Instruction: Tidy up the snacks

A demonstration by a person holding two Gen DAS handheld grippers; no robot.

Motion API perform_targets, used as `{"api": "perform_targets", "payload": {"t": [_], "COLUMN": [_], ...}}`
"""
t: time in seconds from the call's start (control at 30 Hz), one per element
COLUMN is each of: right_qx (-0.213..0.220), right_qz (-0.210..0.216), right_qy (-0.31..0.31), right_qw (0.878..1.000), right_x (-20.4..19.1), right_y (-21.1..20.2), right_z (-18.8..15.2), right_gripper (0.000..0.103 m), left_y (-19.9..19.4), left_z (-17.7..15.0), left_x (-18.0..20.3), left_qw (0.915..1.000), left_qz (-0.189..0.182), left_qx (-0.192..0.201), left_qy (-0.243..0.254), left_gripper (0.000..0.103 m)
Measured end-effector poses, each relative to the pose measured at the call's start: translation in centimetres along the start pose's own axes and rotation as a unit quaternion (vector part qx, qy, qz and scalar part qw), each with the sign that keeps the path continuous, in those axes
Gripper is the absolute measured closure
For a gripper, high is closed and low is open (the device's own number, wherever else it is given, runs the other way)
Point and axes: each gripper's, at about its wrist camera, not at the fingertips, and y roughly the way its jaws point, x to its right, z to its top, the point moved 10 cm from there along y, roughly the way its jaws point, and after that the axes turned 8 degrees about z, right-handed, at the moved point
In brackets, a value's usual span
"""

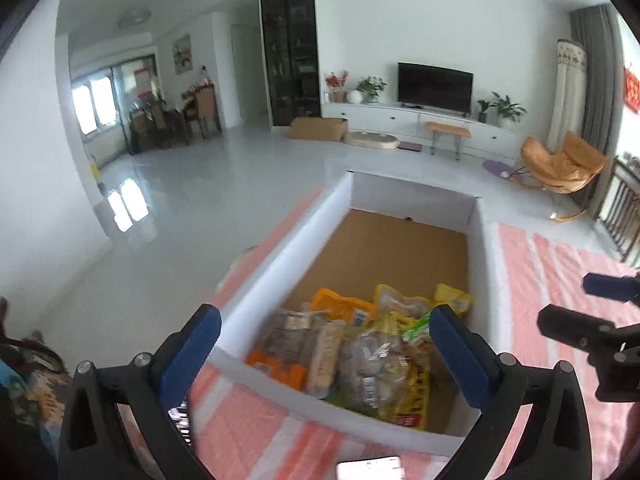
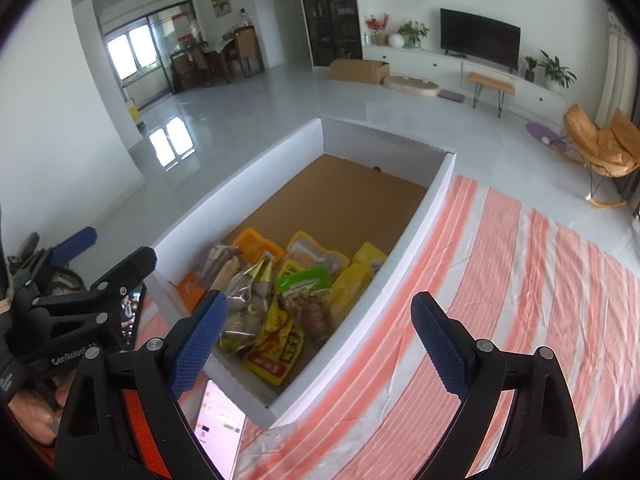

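At the near end of the white box (image 2: 416, 216), your snack packets (image 2: 280, 296) lay heaped: light, crinkly, slippery; best pinched by sealed edges. Left gripper (image 1: 326, 350) and right gripper (image 2: 320, 344) gaped wide, empty.

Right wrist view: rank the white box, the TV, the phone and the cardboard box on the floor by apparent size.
1. white box
2. phone, though nearness to the camera inflates it
3. TV
4. cardboard box

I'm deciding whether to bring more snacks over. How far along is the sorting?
Done: snack packets lie piled at the near end of the white box. In hand: nothing; left gripper and right gripper hover open. Left: no packets show on the striped cloth.
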Motion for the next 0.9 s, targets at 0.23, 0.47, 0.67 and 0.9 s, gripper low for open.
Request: {"api": "perform_targets", "payload": {"t": [0.23, 0.47, 0.67, 0.9], "right_qx": [-0.009, -0.019, -0.017, -0.013], "right_qz": [-0.018, -0.026, -0.028, -0.033], "right_qy": [-0.013, -0.013, -0.008, -0.013], "right_qw": [1.0, 0.999, 0.999, 0.999], "right_x": [-1.5, -2.1, -2.7, -3.4], "right_y": [0.4, 1.3, 1.7, 2.1], "right_z": [-0.3, -0.6, -1.0, -0.8], "right_gripper": [0.008, 0.008, 0.008, 0.008], "left_y": [0.9, 1.6, 1.9, 2.2], "left_z": [-1.6, -2.2, -2.2, -2.2], "left_x": [-1.6, -2.4, -3.5, -4.3], "left_qw": [0.9993, 0.9989, 0.9987, 0.9986], "left_qz": [0.027, 0.021, 0.02, 0.024], "left_qx": [-0.025, -0.043, -0.045, -0.043], "left_qy": [0.003, -0.002, -0.012, -0.02], "left_gripper": [0.0, 0.0, 0.0, 0.0]}}
